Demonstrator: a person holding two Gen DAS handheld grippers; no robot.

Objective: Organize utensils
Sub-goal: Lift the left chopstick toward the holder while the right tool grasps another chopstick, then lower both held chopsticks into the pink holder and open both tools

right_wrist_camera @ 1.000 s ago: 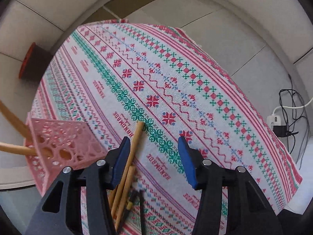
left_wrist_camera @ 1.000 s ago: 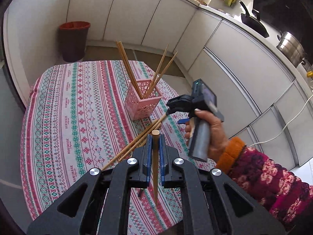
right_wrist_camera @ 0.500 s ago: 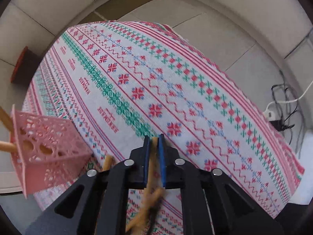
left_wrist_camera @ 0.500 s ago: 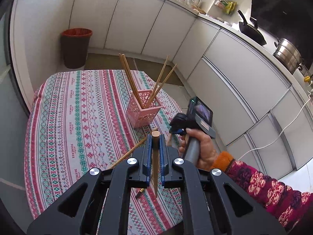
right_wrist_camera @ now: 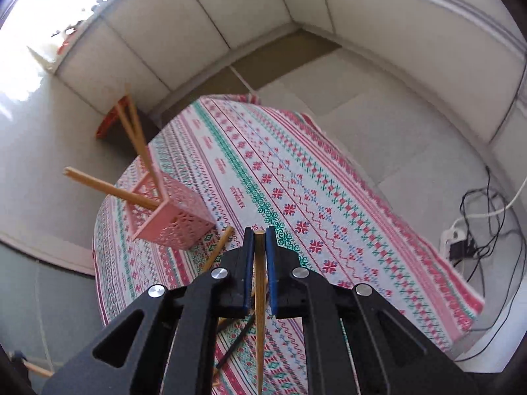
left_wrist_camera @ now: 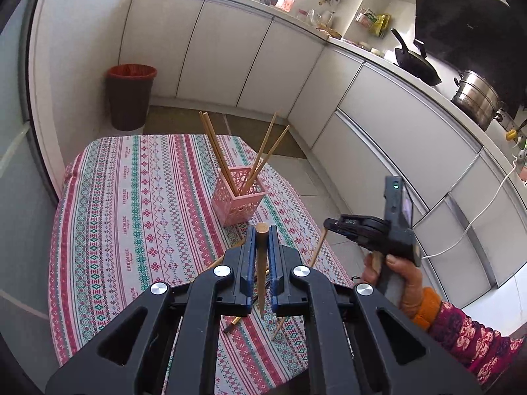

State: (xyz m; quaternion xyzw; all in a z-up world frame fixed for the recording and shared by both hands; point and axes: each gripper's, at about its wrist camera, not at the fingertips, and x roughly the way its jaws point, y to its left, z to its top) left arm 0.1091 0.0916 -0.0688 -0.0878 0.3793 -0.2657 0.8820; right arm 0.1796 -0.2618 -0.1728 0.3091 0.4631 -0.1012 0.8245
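Chopsticks in play: one clamped in each gripper, four standing in the pink basket, a few loose on the tablecloth.

Left gripper is clenched on a wooden chopstick, blunt end poking up between the blue pads, shaft running down toward the camera. Behind it, loose chopsticks lie on the near part of the cloth.

Right gripper grasps a second chopstick; its jaws have just closed on it, and the shaft hangs below the pads. In the left wrist view this gripper sits to the right of the table, off the cloth, held by a hand in a patterned sleeve.

Basket stands upright, far of both grippers, two sticks leaning left, two leaning right.

Red-rimmed bin on the floor beyond the table's far edge.
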